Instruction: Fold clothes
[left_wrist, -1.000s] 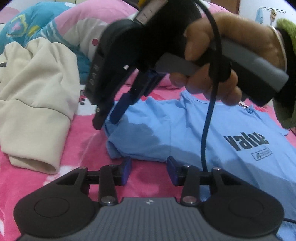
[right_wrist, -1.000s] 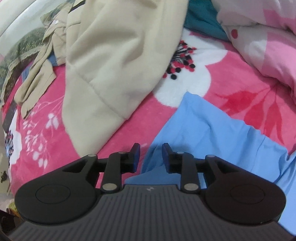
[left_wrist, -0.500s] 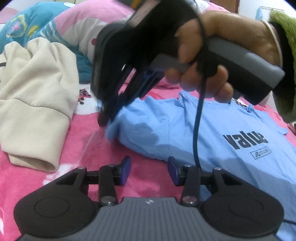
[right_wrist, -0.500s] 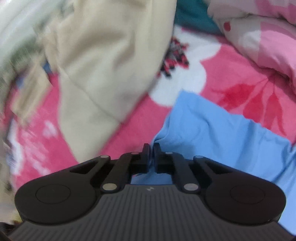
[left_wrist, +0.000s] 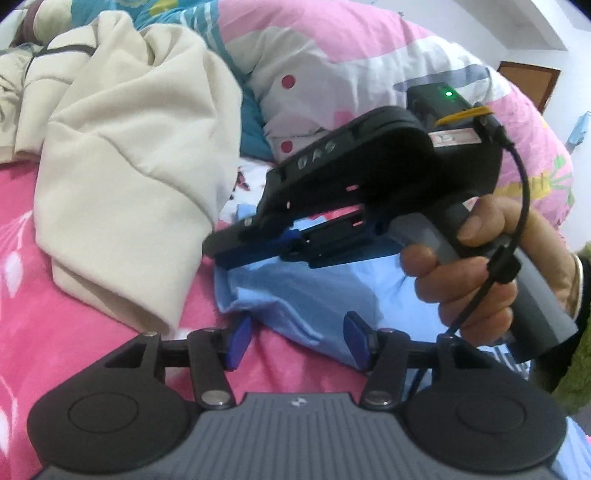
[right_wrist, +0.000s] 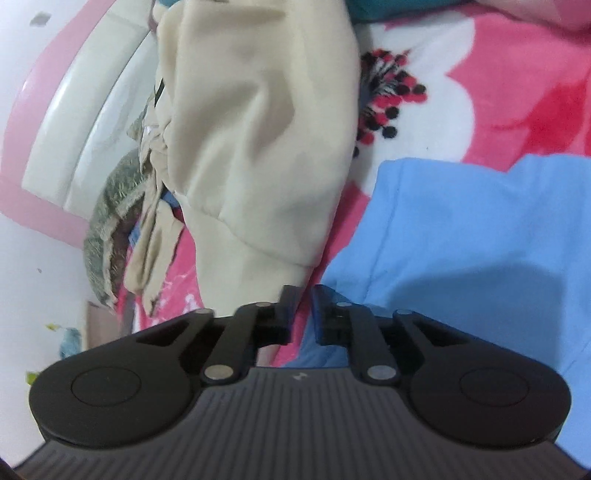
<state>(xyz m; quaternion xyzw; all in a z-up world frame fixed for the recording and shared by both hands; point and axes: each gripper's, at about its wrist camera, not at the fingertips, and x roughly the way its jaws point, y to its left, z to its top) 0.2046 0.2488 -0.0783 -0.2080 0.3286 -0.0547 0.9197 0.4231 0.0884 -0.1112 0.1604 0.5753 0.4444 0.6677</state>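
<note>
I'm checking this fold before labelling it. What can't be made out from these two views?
- Whether the right tongs pinch the blue T-shirt: right wrist view is motion-blurred, a narrow gap shows, the cloth edge sits behind the fingers.
- The T-shirt's print and lower half: left wrist view, hidden by the right hand and the left tongs.
- The cream garment: bunched, its type unclear in both views.

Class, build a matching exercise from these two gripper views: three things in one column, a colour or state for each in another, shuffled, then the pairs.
Column A
1. T-shirt
2. hoodie
3. left gripper

Column B
a. cream, crumpled
b. fingers apart, empty
c. light blue, pinched by the right gripper

Pairs: 1-c, 2-a, 3-b
</note>
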